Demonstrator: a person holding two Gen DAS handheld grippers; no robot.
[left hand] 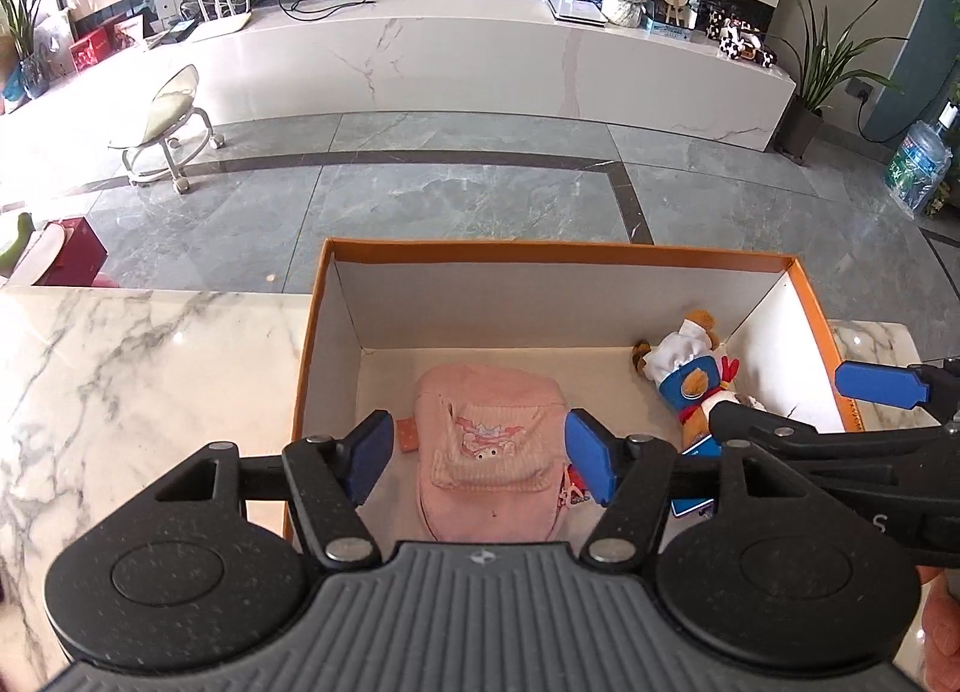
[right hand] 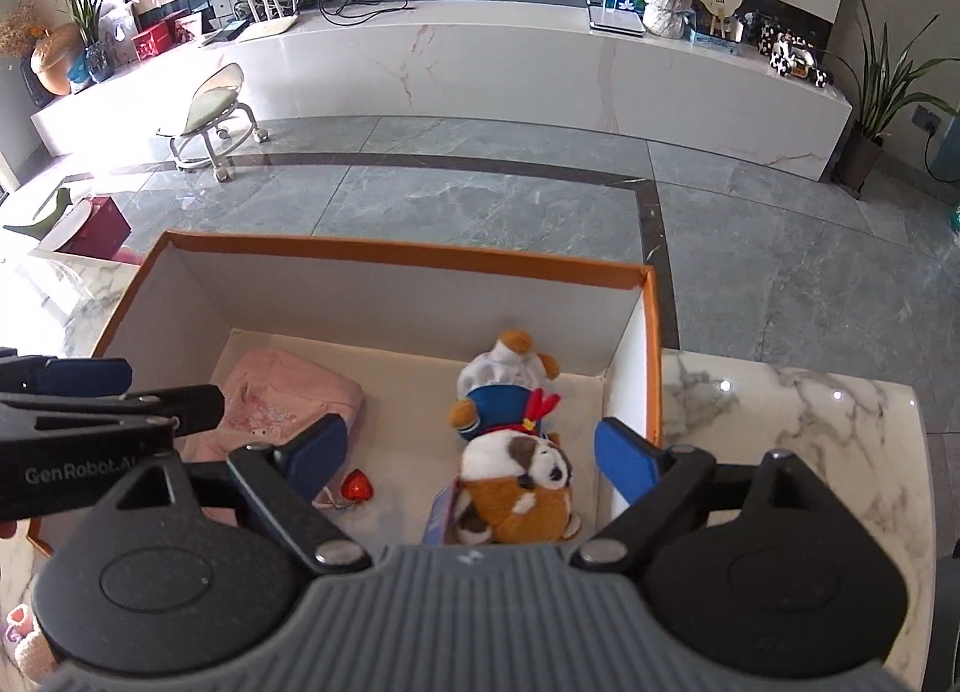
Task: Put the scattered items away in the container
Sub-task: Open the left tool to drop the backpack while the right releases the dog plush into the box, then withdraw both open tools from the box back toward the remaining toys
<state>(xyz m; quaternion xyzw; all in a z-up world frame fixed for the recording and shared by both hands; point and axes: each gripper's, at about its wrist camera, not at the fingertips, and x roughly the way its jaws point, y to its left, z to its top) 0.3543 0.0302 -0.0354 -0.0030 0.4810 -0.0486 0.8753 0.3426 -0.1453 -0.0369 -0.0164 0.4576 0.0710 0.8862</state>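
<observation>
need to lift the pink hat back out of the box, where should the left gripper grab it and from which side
Take the pink hat across its soft crown, coming straight down from above. It lies flat on the floor of the orange box, so the walls block a sideways approach. The open left gripper already straddles it.

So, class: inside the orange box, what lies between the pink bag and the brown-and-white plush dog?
In the right wrist view, a small red heart charm lies on the box floor between the pink bag and the plush dog; otherwise that stretch is bare.
</observation>
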